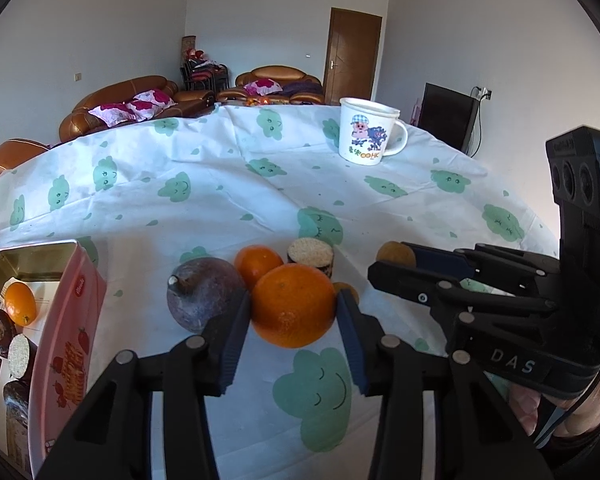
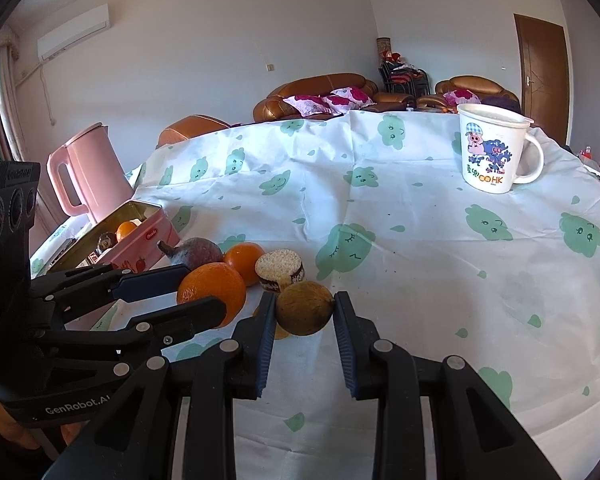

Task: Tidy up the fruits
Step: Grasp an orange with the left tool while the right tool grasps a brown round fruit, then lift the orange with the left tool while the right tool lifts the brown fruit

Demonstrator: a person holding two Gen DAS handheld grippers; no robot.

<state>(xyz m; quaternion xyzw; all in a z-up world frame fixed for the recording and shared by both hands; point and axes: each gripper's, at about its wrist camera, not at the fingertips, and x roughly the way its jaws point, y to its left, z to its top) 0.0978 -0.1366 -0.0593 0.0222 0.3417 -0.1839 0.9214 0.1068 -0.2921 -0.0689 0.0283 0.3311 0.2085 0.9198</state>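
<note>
While cloud-print cloth (image 1: 260, 184) covers the desk, the left gripper (image 1: 293, 307) jaws hold a large orange (image 1: 293, 305). The right gripper (image 2: 304, 309) jaws clasp a brown fruit (image 2: 304, 308). Sofas (image 1: 132, 100) stand at twelve o'clock.

Tin (image 1: 76, 308) lies left of the fruits (image 1: 293, 305); mug (image 1: 366, 131) stands behind them.

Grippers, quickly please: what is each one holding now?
Left gripper: jaws shut on the large orange.
Right gripper: jaws shut on the brown fruit.
</note>
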